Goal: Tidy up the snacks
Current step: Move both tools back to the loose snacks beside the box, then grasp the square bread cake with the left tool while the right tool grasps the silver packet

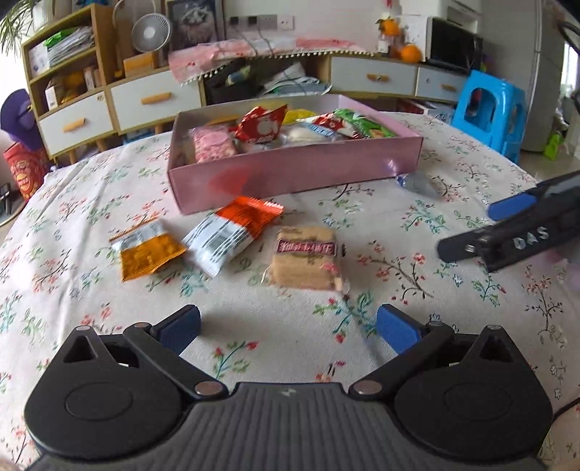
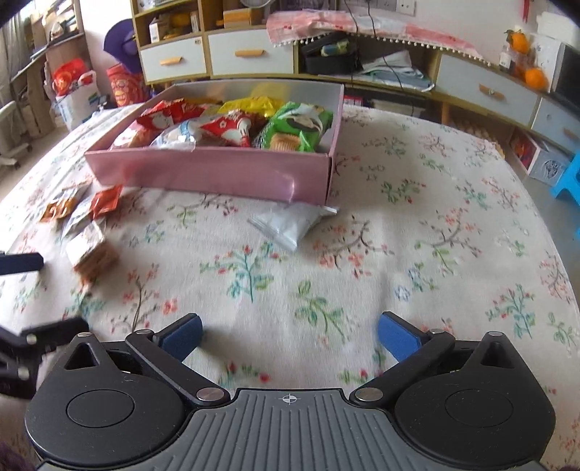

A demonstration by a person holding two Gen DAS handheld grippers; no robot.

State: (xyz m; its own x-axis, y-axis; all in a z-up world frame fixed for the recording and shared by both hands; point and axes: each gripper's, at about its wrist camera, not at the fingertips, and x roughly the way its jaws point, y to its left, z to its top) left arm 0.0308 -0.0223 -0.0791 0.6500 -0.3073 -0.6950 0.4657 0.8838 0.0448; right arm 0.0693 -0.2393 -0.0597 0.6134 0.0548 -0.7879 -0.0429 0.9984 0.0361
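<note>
A pink box holding several snack packets stands on the floral tablecloth; it also shows in the right wrist view. In front of it lie an orange packet, a red and white packet and a beige wafer pack. A silver packet lies by the box's near right corner. My left gripper is open and empty, just short of the wafer pack. My right gripper is open and empty, some way short of the silver packet; it shows from the side in the left wrist view.
The round table is covered in a floral cloth. Behind it are low cabinets with white drawers, a blue plastic stool and a small fan.
</note>
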